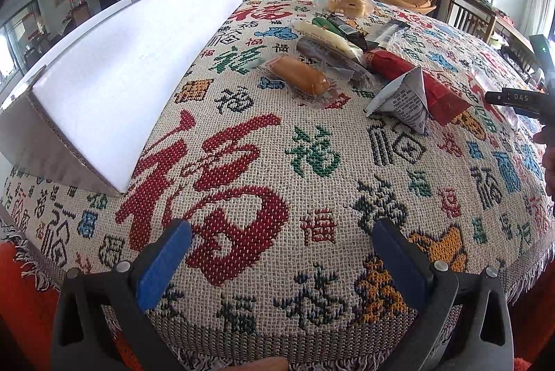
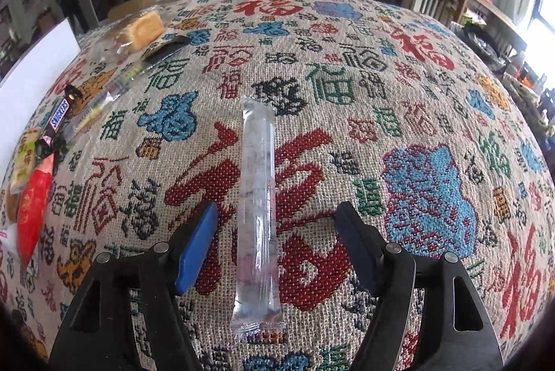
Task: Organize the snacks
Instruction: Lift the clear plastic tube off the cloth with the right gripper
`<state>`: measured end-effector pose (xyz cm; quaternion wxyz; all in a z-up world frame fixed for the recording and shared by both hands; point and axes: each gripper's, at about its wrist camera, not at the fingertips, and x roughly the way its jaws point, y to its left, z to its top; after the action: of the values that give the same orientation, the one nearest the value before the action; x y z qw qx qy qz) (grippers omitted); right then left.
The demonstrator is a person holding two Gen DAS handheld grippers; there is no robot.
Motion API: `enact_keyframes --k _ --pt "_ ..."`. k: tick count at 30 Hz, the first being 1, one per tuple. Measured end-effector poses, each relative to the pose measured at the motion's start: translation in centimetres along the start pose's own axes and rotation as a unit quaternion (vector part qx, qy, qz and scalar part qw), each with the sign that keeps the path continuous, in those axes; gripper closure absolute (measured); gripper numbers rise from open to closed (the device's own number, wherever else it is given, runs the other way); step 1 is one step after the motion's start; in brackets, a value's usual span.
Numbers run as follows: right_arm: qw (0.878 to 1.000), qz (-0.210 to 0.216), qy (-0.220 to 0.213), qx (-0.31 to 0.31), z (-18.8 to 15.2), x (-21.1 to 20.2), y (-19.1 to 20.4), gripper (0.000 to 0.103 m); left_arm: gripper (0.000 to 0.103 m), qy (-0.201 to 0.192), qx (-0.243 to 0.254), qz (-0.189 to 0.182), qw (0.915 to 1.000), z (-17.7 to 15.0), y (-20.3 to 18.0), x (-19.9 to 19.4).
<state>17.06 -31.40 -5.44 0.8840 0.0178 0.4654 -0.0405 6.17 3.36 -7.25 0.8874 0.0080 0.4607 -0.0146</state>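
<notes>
A long clear plastic snack tube (image 2: 258, 204) lies on the patterned woven cloth (image 2: 399, 100). My right gripper (image 2: 275, 244) is open, its jaws on either side of the tube's near half, not touching it. My left gripper (image 1: 281, 263) is open and empty above the cloth (image 1: 242, 162) near its front edge. A pile of snacks lies farther back: a sausage in clear wrap (image 1: 300, 76), a grey triangular pack (image 1: 404, 98), a red packet (image 1: 419, 81) and a bread bag (image 1: 347, 3). A white cardboard box (image 1: 131, 58) stands at the left.
In the right wrist view the pile runs along the left: a Snickers bar (image 2: 59, 121), a red packet (image 2: 33, 208) and bread (image 2: 140, 29). The box edge (image 2: 31, 79) shows at far left. The right gripper's body (image 1: 520, 100) shows at the left wrist view's right edge.
</notes>
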Motion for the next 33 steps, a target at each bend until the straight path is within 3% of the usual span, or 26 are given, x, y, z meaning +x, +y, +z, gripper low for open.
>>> enact_keyframes --k 7,33 --pt "1.0 -0.007 -0.026 0.011 -0.99 -0.44 -0.19 0.022 0.0 0.0 0.0 0.0 1.0 -0.03 0.03 0.02" --pt "1.0 -0.007 -0.026 0.014 -0.85 -0.17 -0.43 0.019 0.0 0.0 -0.001 0.0 1.0 -0.03 0.04 0.01"
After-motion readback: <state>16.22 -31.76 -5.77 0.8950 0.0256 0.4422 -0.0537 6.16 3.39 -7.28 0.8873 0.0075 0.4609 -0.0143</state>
